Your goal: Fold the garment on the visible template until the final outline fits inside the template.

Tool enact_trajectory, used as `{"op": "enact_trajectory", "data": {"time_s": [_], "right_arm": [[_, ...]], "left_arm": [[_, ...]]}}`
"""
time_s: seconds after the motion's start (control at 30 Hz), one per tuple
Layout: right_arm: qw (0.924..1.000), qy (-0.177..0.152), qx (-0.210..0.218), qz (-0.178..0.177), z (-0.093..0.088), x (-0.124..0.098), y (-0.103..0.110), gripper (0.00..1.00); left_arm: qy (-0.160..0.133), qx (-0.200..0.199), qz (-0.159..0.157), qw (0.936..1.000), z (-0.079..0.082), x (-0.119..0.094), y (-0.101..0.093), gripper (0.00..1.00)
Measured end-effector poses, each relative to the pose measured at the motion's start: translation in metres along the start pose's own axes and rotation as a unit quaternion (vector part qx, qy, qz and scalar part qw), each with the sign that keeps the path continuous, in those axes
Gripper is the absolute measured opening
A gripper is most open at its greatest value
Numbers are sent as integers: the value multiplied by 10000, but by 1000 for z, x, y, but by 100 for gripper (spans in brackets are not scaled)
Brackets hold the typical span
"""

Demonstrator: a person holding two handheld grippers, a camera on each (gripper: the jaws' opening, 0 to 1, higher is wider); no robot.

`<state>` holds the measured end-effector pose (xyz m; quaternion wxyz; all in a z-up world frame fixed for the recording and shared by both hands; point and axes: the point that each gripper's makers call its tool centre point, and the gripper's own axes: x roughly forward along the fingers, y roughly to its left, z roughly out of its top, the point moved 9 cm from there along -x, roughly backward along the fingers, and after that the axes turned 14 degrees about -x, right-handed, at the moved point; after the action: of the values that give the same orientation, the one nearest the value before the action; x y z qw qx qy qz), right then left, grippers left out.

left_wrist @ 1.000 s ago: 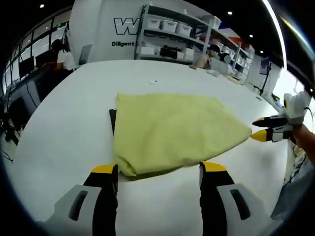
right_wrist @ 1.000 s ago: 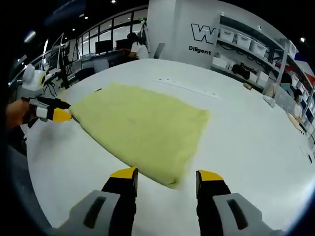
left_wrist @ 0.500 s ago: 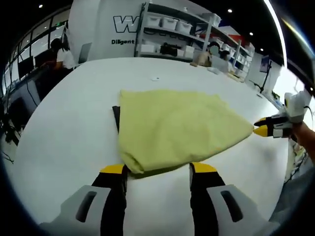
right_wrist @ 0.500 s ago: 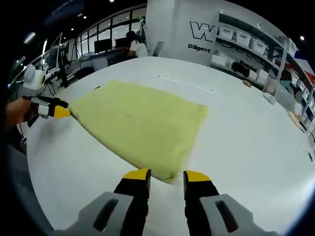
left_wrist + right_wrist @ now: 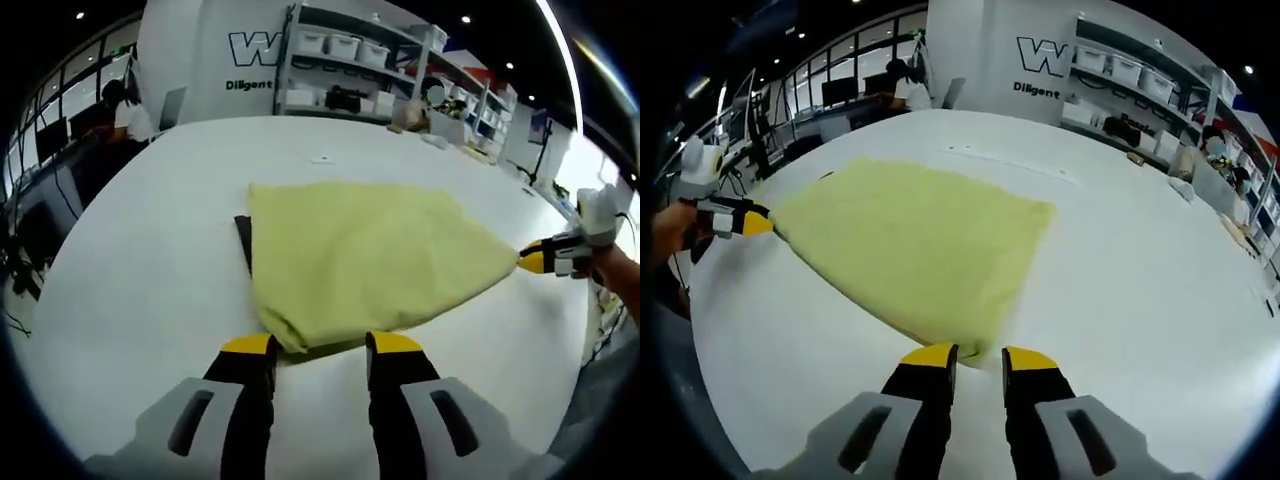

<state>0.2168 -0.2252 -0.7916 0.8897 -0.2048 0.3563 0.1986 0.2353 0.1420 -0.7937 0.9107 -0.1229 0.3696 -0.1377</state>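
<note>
Garment (image 5: pixel 370 265), pale yellow, lies flat on the white table (image 5: pixel 130 270), already folded to a rough rectangle w/ a thick doubled edge toward us in the left gripper view. We've got the left gripper (image 5: pixel 320 345) at one near corner and the right gripper (image 5: pixel 978 355) at the other, i.e. one at each end of the same edge, prob. so we can lift that edge evenly and carry it over for another fold w/o skewing the cloth. Left jaws are part-open, straddling the corner, cloth edge just between the tips but not pinched. Right jaws are nearly together w/ the corner right at the tips; can't tell if the cloth is actually caught. Dark template (image 5: pixel 243 235) pokes out as a thin strip along one side of the garment, the rest hidden under it, so we judge the outline doesn't fit inside yet. Table around the cloth is bare. Beyond the table: shelving w/ bins (image 5: pixel 350 65), desks, seated people well apart from the work; nothing in the way.
</note>
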Motion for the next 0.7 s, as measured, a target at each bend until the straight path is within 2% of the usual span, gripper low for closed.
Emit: {"op": "enact_trajectory", "data": {"time_s": [0.17,0.33,0.57,0.7], "right_arm": [[10000,24,29,17,0,1,0,16],[10000,31,58,31,-2,2,-2,17],[10000,52,41,47,-2,3,-1,16],[9999,63,42,72,-2,4,0,15]], "left_arm": [[-32,-79,29,10000,2,1,2,27],[-1,-52,132,9999,1,-2,6,18],[-49,-52,203,9998,4,-4,10,15],[-98,-77,298,9995,6,-3,10,9]]}}
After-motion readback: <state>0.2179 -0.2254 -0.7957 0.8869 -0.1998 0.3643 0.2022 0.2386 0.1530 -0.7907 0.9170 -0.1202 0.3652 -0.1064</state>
